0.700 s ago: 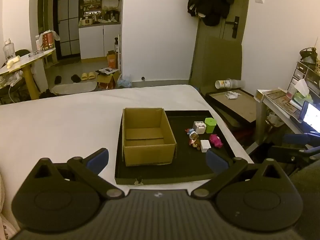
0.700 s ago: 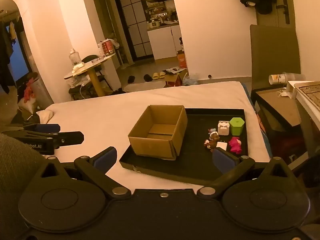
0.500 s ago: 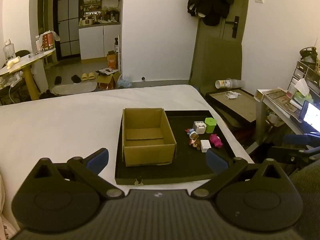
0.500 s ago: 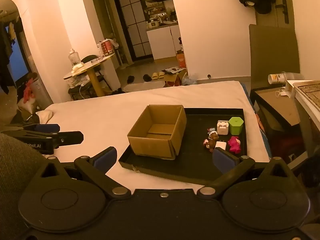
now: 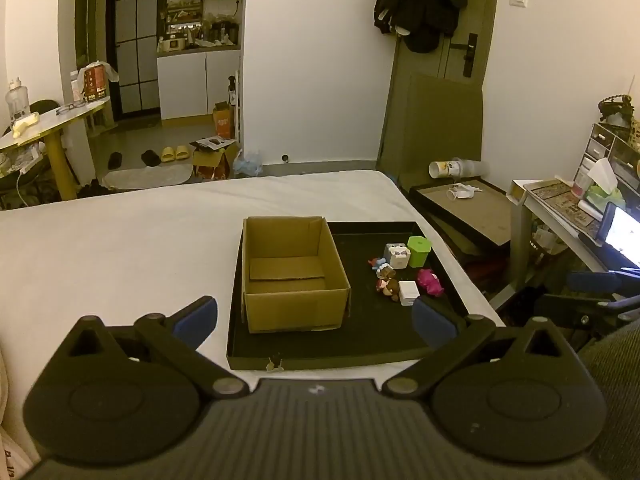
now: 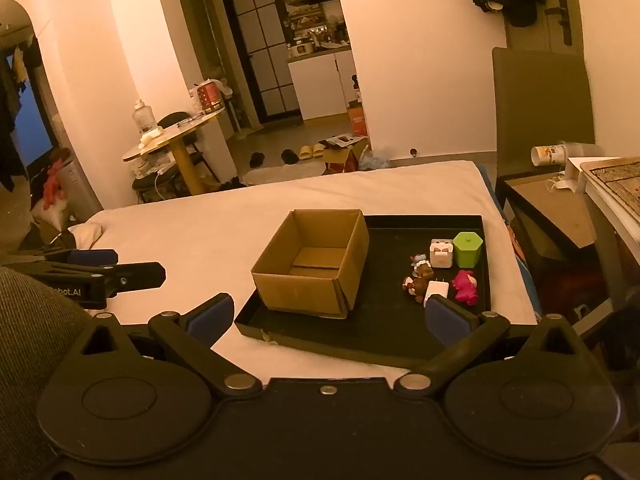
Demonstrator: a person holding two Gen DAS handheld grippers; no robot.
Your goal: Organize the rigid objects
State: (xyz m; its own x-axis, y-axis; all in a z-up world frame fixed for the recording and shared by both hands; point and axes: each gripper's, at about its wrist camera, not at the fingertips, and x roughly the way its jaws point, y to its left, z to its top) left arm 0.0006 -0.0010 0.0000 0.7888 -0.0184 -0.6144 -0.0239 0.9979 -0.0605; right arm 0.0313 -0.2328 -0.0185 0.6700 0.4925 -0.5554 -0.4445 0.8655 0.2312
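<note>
An open, empty cardboard box [image 5: 294,272] [image 6: 316,260] stands on the left of a black tray [image 5: 360,344] [image 6: 400,240] on a white bed. Right of the box lie a green hexagonal block [image 5: 419,251] [image 6: 467,249], a white cube toy [image 5: 397,256] [image 6: 441,254], a brown figurine [image 5: 387,282] [image 6: 418,282], a white charger [image 5: 409,292] [image 6: 437,290] and a pink toy [image 5: 430,281] [image 6: 465,286]. My left gripper [image 5: 314,318] is open and empty, short of the tray's near edge. My right gripper [image 6: 328,316] is open and empty, near the tray's front edge.
The white bed [image 5: 120,248] extends left and behind the tray. A second tray [image 5: 464,208] lies right of the bed, beside a desk [image 5: 560,208] with clutter. The left gripper shows at the left in the right wrist view [image 6: 100,276]. A round table [image 6: 176,140] stands beyond.
The right wrist view has shifted slightly, so the tray sits a little lower and left in it. The left gripper has not visibly moved. Both stay open.
</note>
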